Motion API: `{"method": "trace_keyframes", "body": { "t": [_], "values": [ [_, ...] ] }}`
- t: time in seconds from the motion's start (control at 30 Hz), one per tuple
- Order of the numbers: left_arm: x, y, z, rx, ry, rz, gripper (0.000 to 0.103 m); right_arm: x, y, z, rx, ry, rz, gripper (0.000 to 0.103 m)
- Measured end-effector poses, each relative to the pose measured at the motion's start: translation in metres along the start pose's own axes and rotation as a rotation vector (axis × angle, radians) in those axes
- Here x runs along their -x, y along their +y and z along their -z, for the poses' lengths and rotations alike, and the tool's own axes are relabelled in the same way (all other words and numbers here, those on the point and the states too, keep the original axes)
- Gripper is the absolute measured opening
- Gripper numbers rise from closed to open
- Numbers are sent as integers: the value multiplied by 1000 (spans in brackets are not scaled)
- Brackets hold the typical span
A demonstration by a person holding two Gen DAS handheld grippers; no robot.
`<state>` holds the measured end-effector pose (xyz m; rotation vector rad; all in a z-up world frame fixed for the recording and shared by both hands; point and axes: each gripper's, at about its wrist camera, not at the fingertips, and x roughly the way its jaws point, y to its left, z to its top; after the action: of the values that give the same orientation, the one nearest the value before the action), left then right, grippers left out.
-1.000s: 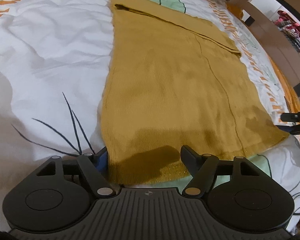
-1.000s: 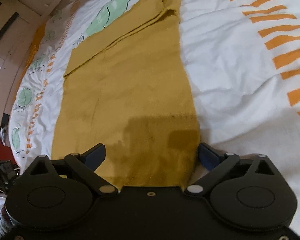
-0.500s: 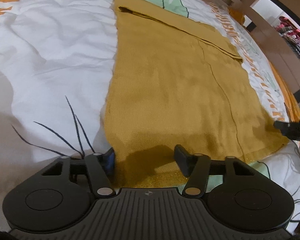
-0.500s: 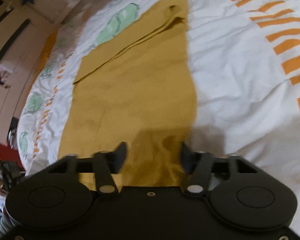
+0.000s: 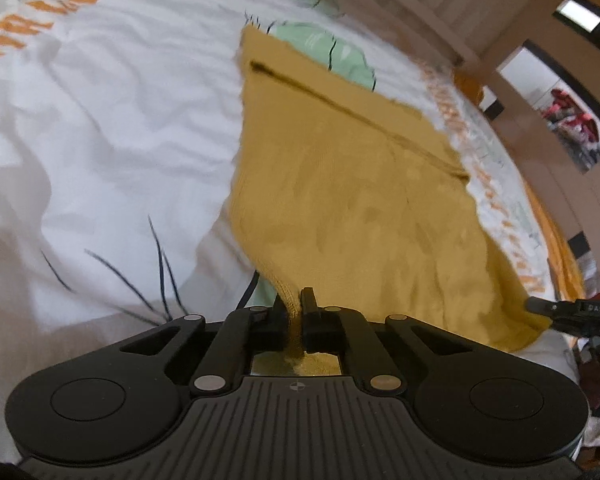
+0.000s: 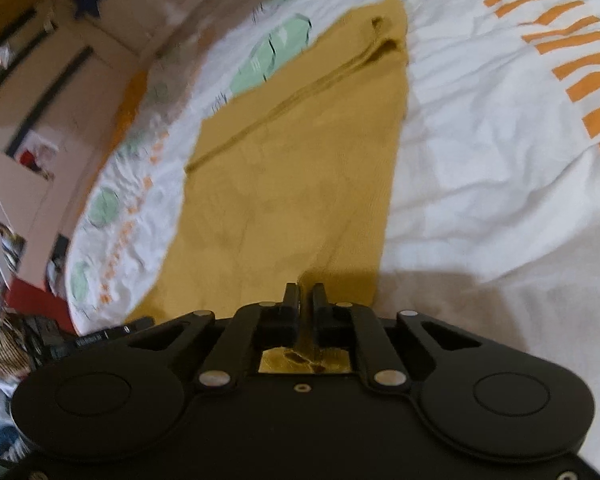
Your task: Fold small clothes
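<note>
A mustard-yellow knitted garment (image 5: 352,184) lies spread on a white patterned bedsheet (image 5: 112,148), with a folded strip along its far end. My left gripper (image 5: 294,306) is shut on the garment's near left corner, which is lifted off the sheet. My right gripper (image 6: 305,300) is shut on the near right corner of the garment (image 6: 300,168), also raised. The right gripper's tip shows in the left wrist view (image 5: 572,312) at the garment's right corner; the left gripper's tip shows at the left in the right wrist view (image 6: 100,336).
The sheet (image 6: 500,140) has orange stripes, green shapes and black line drawings. A wooden bed frame (image 5: 460,16) runs along the far side. A red floor with clutter (image 6: 24,296) lies beyond the bed's left edge in the right wrist view.
Both grippers have closed on the garment's near corners and lifted them. The near hem now rises off the sheet and the views have tilted up.
</note>
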<state>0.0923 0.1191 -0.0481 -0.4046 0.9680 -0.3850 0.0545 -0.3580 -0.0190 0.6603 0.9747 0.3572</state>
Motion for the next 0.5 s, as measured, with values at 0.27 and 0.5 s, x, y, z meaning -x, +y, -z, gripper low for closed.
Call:
{"method": "trace_keyframes", "body": {
  "t": [0.27, 0.5],
  "values": [
    [14, -1, -24, 74, -104, 38, 5, 16, 2, -16, -62, -186, -130, 8],
    [15, -10, -55, 66, -158, 58, 5, 6, -1, -42, -78, -184, -78, 16]
  ]
}}
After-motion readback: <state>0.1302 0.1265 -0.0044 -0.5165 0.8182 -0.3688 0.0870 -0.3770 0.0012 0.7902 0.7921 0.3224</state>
